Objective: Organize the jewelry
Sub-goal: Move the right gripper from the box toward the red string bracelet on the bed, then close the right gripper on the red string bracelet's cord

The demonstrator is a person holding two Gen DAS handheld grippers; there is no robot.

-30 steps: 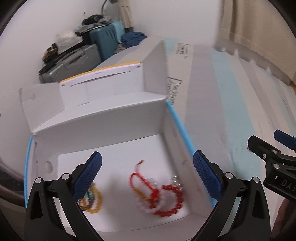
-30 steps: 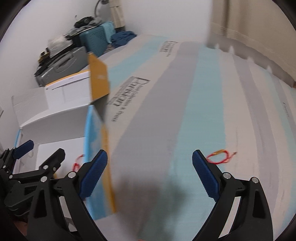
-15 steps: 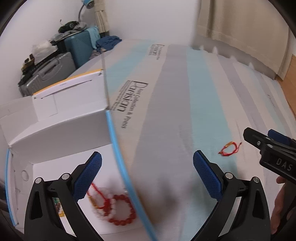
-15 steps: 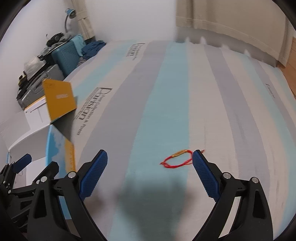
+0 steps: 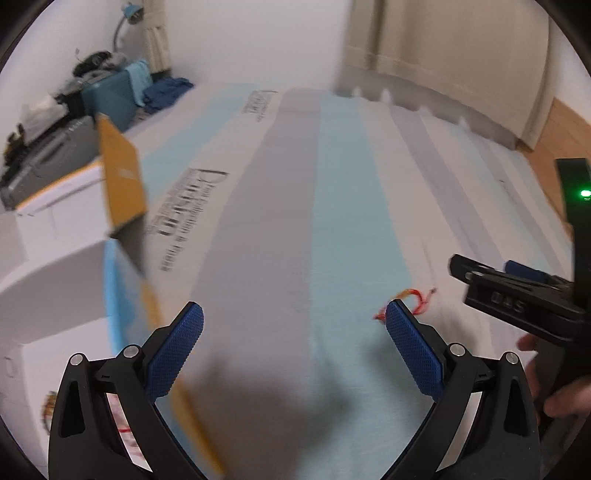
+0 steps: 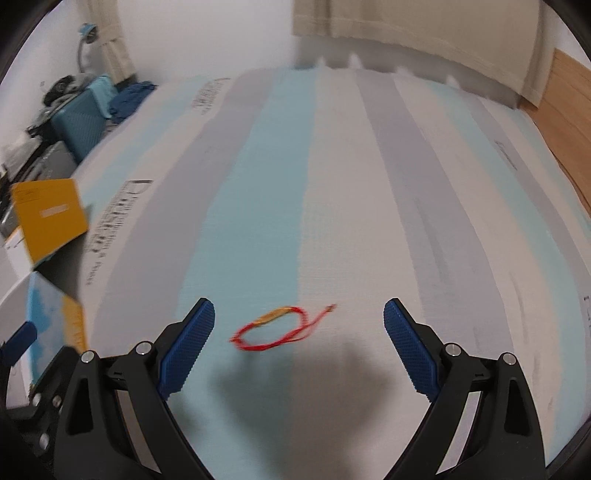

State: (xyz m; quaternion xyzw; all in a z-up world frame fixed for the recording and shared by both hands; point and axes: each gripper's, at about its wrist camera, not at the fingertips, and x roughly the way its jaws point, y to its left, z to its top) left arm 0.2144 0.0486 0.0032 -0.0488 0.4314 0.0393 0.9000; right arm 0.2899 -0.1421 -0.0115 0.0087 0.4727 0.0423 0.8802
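A red string bracelet (image 6: 275, 328) with a small gold piece lies on the striped bed cover, between and just ahead of my right gripper's (image 6: 299, 347) open, empty fingers. In the left wrist view the bracelet (image 5: 417, 302) peeks out beside the right fingertip of my left gripper (image 5: 293, 347), which is open and empty. The white cardboard box (image 5: 55, 258) with a blue rim and orange flap stands at the left. Jewelry inside it shows only as blurred bits behind my left finger. The right gripper's body (image 5: 517, 299) shows at the right edge of the left wrist view.
Suitcases and piled clothes (image 6: 77, 118) stand at the far left by the wall. A beige curtain (image 6: 424, 33) hangs behind the bed. Wooden floor (image 6: 569, 110) shows at the far right. The box's orange flap (image 6: 48, 218) sticks up left of the right gripper.
Both grippers have swung right, away from the box and over the bed cover. The red bracelet now lies between the right gripper's fingers. The box has slid to the left edge of both views.
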